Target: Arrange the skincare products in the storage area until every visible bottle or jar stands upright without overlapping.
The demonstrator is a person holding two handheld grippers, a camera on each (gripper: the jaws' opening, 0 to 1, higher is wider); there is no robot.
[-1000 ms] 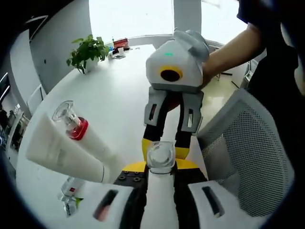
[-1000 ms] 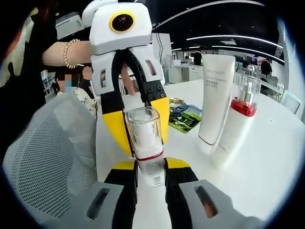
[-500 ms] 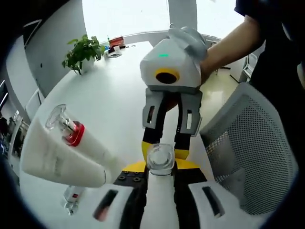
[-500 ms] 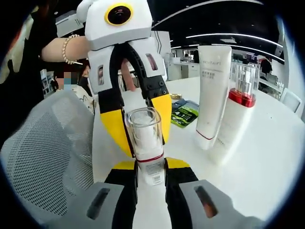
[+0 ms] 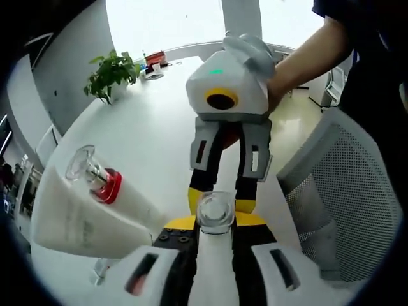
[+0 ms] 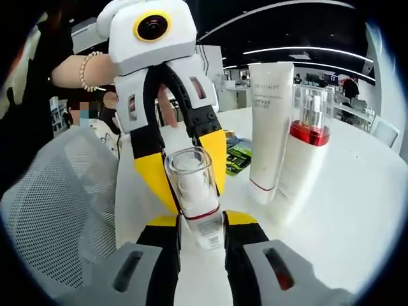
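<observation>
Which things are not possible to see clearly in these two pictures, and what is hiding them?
- Clear-capped bottle: its lower body is hidden between the right gripper's jaws in the right gripper view.
- White tube: the print is too small to read there.
- Small bottle: mostly hidden behind the tube in the left gripper view.
- Left gripper: whether its pads touch the bottle cannot be told.

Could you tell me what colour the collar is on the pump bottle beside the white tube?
Red, seen best in the right gripper view: the pump bottle by the white tube.

White-housed tool [image 5: 217,205] — yellow tips, black screwed jaws; beaded bracelet [image 6: 83,62].
</observation>
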